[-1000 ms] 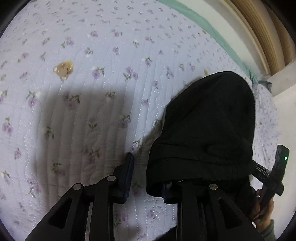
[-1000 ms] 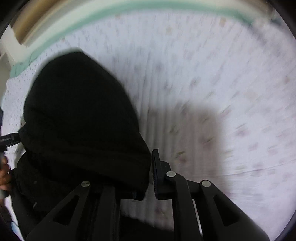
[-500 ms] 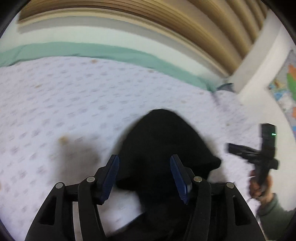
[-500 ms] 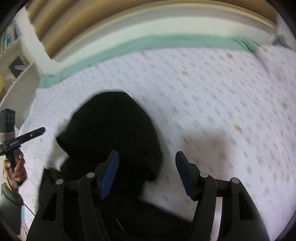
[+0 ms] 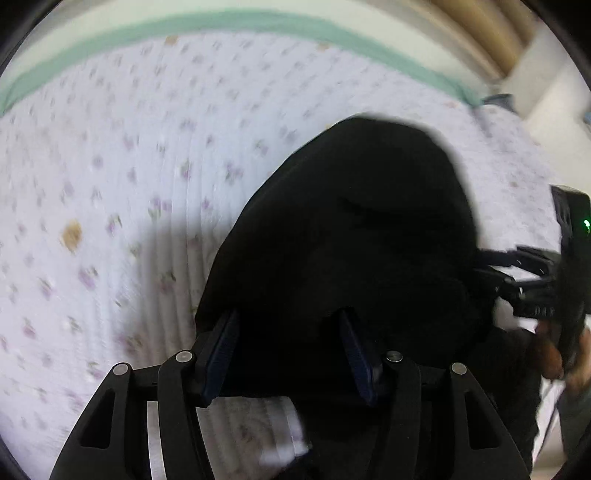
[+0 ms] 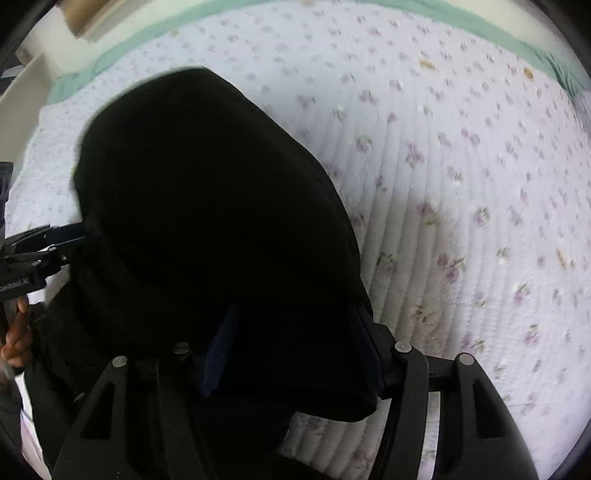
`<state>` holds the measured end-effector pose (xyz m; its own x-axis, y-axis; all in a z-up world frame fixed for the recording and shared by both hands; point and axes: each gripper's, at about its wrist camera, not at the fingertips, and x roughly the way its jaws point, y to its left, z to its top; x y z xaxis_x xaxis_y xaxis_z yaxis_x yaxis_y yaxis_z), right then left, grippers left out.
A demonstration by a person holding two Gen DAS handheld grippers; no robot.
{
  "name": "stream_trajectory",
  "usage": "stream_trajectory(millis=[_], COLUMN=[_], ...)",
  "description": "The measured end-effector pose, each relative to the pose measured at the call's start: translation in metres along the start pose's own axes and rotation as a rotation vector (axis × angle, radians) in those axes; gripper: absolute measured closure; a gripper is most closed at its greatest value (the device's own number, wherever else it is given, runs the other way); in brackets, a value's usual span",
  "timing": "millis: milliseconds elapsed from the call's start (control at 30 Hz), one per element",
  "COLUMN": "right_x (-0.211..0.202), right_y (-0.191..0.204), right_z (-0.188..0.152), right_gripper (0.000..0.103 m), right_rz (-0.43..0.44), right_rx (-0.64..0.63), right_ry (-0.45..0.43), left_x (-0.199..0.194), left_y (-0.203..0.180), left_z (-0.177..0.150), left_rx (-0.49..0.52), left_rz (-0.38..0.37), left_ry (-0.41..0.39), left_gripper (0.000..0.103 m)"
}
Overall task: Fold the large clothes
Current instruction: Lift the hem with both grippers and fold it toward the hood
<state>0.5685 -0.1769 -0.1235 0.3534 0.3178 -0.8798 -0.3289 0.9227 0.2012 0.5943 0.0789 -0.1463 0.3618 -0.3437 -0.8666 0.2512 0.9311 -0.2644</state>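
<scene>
A black hooded garment point(image 5: 354, 229) lies on a floral quilt, hood pointing away; it also shows in the right wrist view point(image 6: 207, 206). My left gripper point(image 5: 288, 347) is open, its blue-padded fingers point(image 5: 221, 347) straddling the near edge of the black cloth. My right gripper point(image 6: 291, 343) is open too, fingers point(image 6: 365, 343) either side of the same near fold, with cloth lying over the left finger. Each gripper shows at the edge of the other's view, beside the garment: the right one point(image 5: 517, 273), the left one point(image 6: 48, 243).
The white quilt with purple flowers point(image 5: 129, 166) covers the bed point(image 6: 461, 184). A green sheet edge point(image 5: 258, 22) and a wooden slatted headboard point(image 5: 491, 33) run along the far side. A white shelf point(image 6: 18, 96) stands at the left.
Both grippers came down and forward from a raised position, so the open fingers now sit around the near edge of the black garment. Both stayed open over the last half second.
</scene>
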Motion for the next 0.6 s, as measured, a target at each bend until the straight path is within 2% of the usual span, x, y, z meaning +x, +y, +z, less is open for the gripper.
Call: stream_trajectory(millis=[67, 100, 133, 167, 233, 300, 367, 400, 467, 533, 567, 600], right_x=[-0.026, -0.036, -0.041, -0.045, -0.046, -0.036, -0.018, -0.008, 0.019, 0.037, 0.044, 0.051], right_y=[0.000, -0.002, -0.004, -0.007, -0.015, -0.024, -0.032, -0.037, -0.044, -0.042, -0.039, -0.033], right_z=[0.004, 0.009, 0.013, 0.020, 0.033, 0.044, 0.051, 0.048, 0.053, 0.058, 0.059, 0.059], right_gripper=[0.040, 0.040, 0.038, 0.037, 0.034, 0.034, 0.034, 0.034, 0.034, 0.033, 0.033, 0.032], right_rz=[0.051, 0.067, 0.076, 0.084, 0.077, 0.100, 0.162, 0.189, 0.229, 0.288, 0.319, 0.341], right_rx=[-0.027, -0.036, -0.040, -0.042, -0.042, -0.034, -0.011, -0.005, -0.004, 0.010, 0.015, 0.008], right_ry=[-0.064, -0.089, -0.099, -0.112, -0.122, -0.106, -0.067, -0.047, -0.013, 0.025, 0.040, 0.052], left_x=[-0.031, -0.040, -0.051, -0.058, -0.063, -0.047, -0.021, -0.003, 0.029, 0.053, 0.059, 0.060], left_y=[0.004, 0.007, 0.012, 0.017, 0.030, 0.041, 0.054, 0.046, 0.053, 0.055, 0.053, 0.047], left_z=[0.005, 0.009, 0.017, 0.023, 0.038, 0.055, 0.062, 0.070, 0.071, 0.066, 0.063, 0.059], left_rx=[0.006, 0.005, -0.004, -0.016, -0.039, -0.059, -0.089, -0.099, -0.138, -0.180, -0.187, -0.168], left_rz=[-0.083, -0.110, -0.143, -0.160, -0.179, -0.223, -0.255, -0.271, -0.347, -0.410, -0.410, -0.393], left_ry=[-0.058, -0.077, -0.098, -0.113, -0.145, -0.110, -0.034, -0.002, 0.076, 0.121, 0.127, 0.124], left_gripper=[0.045, 0.042, 0.032, 0.027, 0.024, 0.024, 0.024, 0.024, 0.024, 0.025, 0.027, 0.043])
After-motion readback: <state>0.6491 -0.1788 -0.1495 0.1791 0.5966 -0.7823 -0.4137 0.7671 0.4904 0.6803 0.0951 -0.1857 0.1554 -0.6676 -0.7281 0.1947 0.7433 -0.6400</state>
